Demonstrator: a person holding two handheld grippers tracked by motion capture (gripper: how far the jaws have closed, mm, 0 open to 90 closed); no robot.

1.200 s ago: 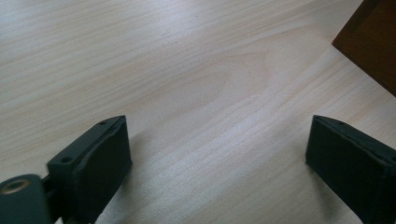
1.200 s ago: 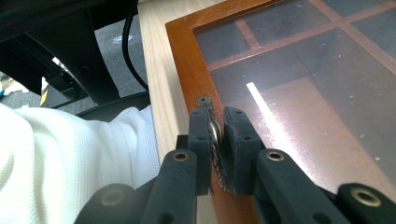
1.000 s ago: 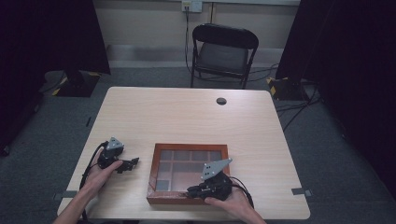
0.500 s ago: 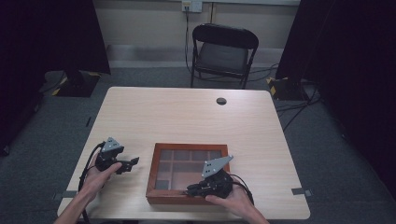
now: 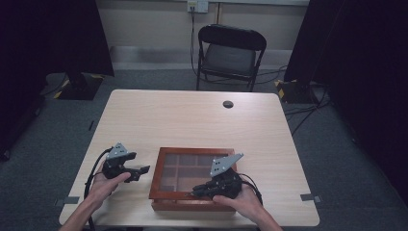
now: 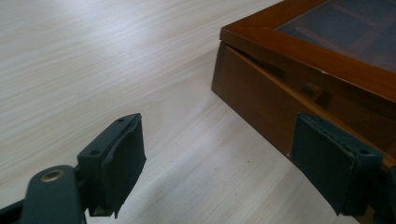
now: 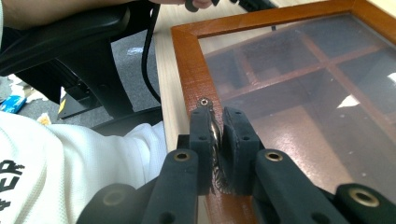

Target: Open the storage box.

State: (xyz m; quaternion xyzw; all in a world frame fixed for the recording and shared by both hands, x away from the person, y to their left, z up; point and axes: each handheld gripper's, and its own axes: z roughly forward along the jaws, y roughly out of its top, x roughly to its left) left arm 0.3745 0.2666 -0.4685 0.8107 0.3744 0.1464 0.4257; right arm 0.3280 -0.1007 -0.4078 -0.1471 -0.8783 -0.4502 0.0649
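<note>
A brown wooden box [image 5: 157, 174] with a glass lid and several compartments sits near the table's front edge. My right gripper [image 5: 197, 191] lies over the lid's front rail. In the right gripper view its jaws [image 7: 215, 122] are shut on a thin metal pull [image 7: 215, 133] fixed to the lid frame [image 7: 187, 60]. My left gripper [image 5: 142, 171] stands open just left of the box, with nothing between its pads. The left gripper view shows that gripper [image 6: 219, 140] facing the box corner [image 6: 261, 98]. There a narrow gap shows under the lid.
A small black round disc [image 5: 228, 104] sits on the light wooden table [image 5: 192, 120] at the back centre. Behind the table stands a black folding chair [image 5: 230, 53]. A white sleeve [image 7: 70, 172] and a black cable [image 7: 148, 60] hang past the table's front edge.
My left gripper has lifted slightly and edged toward the box's left side. The right gripper has stayed clamped on the pull.
</note>
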